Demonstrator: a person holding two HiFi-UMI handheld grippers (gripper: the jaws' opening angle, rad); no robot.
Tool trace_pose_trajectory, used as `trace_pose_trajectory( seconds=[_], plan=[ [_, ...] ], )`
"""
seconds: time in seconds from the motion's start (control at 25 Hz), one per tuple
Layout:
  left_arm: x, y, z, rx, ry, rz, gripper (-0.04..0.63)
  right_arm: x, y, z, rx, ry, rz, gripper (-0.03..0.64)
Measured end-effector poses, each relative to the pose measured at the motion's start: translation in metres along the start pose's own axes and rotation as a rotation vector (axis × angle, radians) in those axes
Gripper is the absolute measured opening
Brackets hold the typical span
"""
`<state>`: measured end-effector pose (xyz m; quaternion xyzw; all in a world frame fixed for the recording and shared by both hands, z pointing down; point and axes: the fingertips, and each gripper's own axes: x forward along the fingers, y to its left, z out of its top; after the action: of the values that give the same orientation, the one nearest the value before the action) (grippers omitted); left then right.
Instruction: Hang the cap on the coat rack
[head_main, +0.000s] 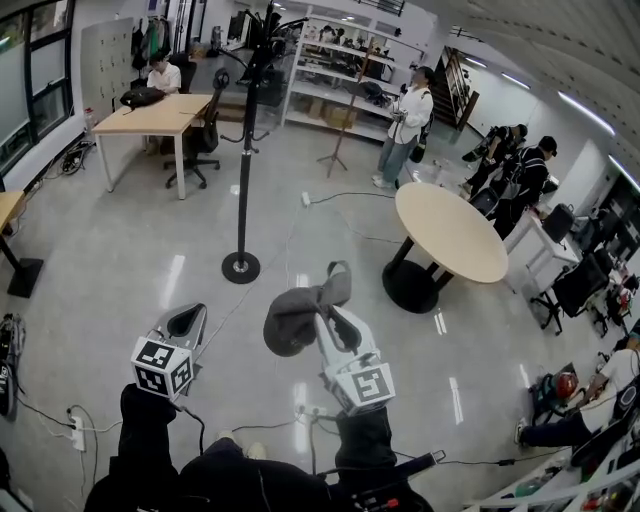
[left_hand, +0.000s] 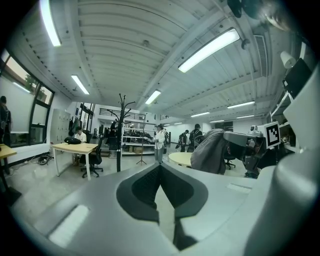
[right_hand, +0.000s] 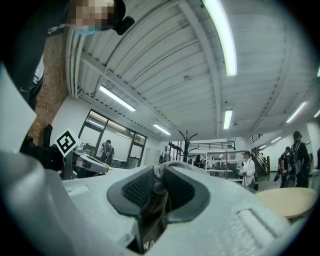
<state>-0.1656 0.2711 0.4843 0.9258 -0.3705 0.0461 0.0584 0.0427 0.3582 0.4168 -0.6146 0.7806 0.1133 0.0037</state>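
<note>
grey fabric of the cap (head_main: 295, 320) hangs from the right gripper (head_main: 335, 300), whose jaws are clamped on a fold of it, so the crown dangles free, probably to leave it loose for slipping over a hook. the left gripper (head_main: 186, 325) is closed on nothing and held aside, likely just keeping clear. the coat rack (head_main: 243, 160) stands well ahead across the floor, so carrying the cap to it seems the step in hand.

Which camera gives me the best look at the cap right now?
Head view: the whole grey cap hangs from the right gripper. Left gripper view shows its side; right gripper view only a pinched strip.
</note>
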Motion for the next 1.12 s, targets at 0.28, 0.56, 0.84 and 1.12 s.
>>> trace_pose_trajectory(
  seconds=[0.28, 0.56, 0.84, 1.12],
  plan=[
    [0.022, -0.005, 0.001, 0.012, 0.015, -0.011, 0.002, 0.007, -0.020, -0.003, 0.012, -0.014, -0.018, 0.078],
    [0.063, 0.017, 0.010, 0.004, 0.002, -0.019, 0.002, 0.044, -0.044, -0.007, 0.008, -0.018, -0.023, 0.078],
    [0.109, 0.053, 0.017, 0.002, 0.000, -0.020, 0.002, 0.098, -0.063, -0.018, 0.014, -0.056, -0.007, 0.078],
    [0.156, 0.096, 0.036, 0.005, 0.002, -0.019, 0.002, 0.162, -0.085, -0.021, 0.026, -0.049, -0.009, 0.078]
  ],
)
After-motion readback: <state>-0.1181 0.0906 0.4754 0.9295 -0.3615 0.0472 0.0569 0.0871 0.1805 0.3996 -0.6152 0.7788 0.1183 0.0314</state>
